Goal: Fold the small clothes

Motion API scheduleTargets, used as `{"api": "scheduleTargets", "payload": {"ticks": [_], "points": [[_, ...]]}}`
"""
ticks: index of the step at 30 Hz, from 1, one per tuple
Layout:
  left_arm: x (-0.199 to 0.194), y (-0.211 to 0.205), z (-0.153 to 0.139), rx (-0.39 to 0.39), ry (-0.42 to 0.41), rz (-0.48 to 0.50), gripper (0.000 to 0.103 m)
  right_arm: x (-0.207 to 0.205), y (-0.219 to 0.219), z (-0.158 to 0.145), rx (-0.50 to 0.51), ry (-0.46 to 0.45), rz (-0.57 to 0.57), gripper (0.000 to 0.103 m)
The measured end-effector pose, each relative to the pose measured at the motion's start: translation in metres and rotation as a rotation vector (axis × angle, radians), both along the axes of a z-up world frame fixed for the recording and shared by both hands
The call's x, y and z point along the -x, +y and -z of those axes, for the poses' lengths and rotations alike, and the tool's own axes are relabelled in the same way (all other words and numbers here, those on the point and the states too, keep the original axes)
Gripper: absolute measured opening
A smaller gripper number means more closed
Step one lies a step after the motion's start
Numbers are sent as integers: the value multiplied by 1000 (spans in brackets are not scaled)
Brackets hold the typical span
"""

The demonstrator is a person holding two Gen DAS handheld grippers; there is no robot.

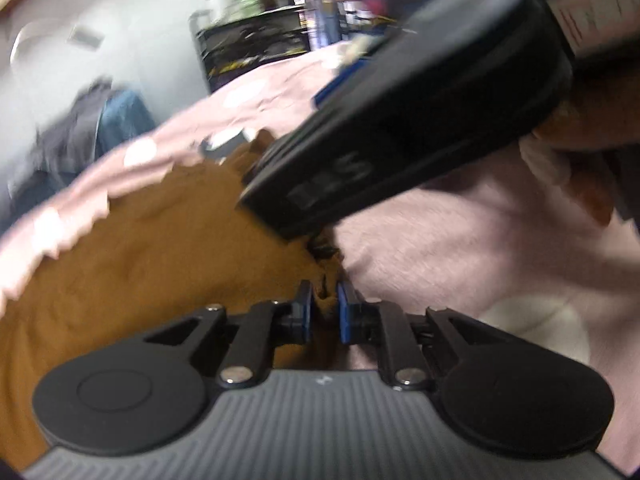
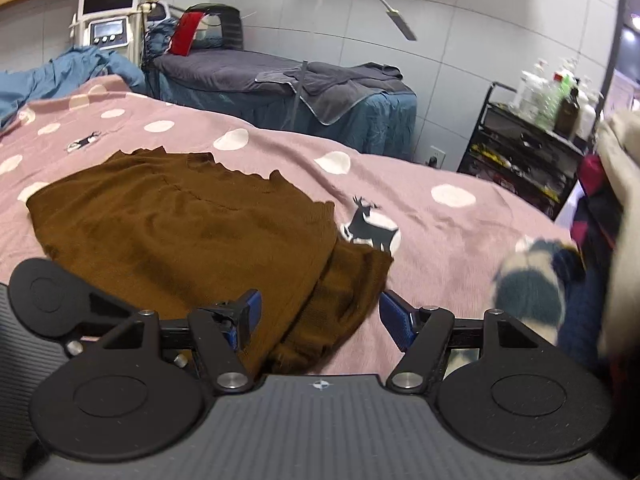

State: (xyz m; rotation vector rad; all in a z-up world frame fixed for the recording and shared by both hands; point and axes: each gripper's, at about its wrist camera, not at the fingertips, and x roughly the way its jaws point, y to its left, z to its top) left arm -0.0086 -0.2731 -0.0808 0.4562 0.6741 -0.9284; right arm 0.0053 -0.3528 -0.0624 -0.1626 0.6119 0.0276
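A sweater (image 2: pixel 180 216) lies flat on the blanket (image 2: pixel 440 224) covering a bed, toward its left side, one sleeve (image 2: pixel 340 300) at the near edge. The left gripper (image 1: pixel 325 300) pinches a fold of the sweater, the right gripper (image 2: pixel 318 316) straddling the sleeve just beside it. A pile of clothes (image 2: pixel 560 280) sits at the bed's right edge. Behind the bed stand a second bed (image 2: pixel 280 80) and, right of it, a cart (image 2: pixel 520 152) carrying bottles (image 2: pixel 552 92).
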Motion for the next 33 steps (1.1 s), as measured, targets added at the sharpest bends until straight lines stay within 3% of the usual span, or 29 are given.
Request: {"api": "scheduleTargets", "payload": {"ticks": [2, 5, 8, 10, 18, 20, 23, 24, 26, 27, 28, 30, 32, 33], "points": [[-17, 16, -3, 57, 83, -65, 10, -12, -3, 0, -35, 19, 16, 103], [-36, 34, -7, 113, 135, -122, 10, -29, -10, 8, -104, 81, 66, 103], [-41, 46, -8, 132, 155, -137, 10, -37, -20, 18, -152, 152, 176, 103], [-40, 47, -6, 139, 174, -128, 10, -36, -30, 28, -240, 189, 221, 103], [-24, 45, -5, 117, 173, -100, 16, -54, -50, 38, -576, 188, 201, 103], [-25, 43, -3, 115, 176, -97, 19, -66, -52, 40, -604, 192, 219, 103], [-24, 39, -1, 111, 172, -97, 33, -81, -54, 40, -589, 172, 212, 100], [-23, 37, -1, 112, 171, -93, 46, -84, -55, 40, -594, 171, 215, 98], [-19, 32, -1, 104, 164, -85, 64, -88, -61, 40, -602, 172, 222, 84], [-17, 29, 0, 94, 151, -78, 68, -89, -62, 40, -587, 178, 226, 68], [-14, 25, 1, 82, 135, -74, 68, -89, -62, 39, -564, 183, 219, 59], [-12, 20, 3, 78, 116, -75, 68, -88, -61, 40, -531, 188, 196, 51], [-11, 17, 3, 84, 119, -76, 67, -88, -63, 40, -530, 194, 193, 34], [-9, 16, 2, 84, 115, -69, 60, -89, -64, 41, -535, 198, 195, 22]]}}
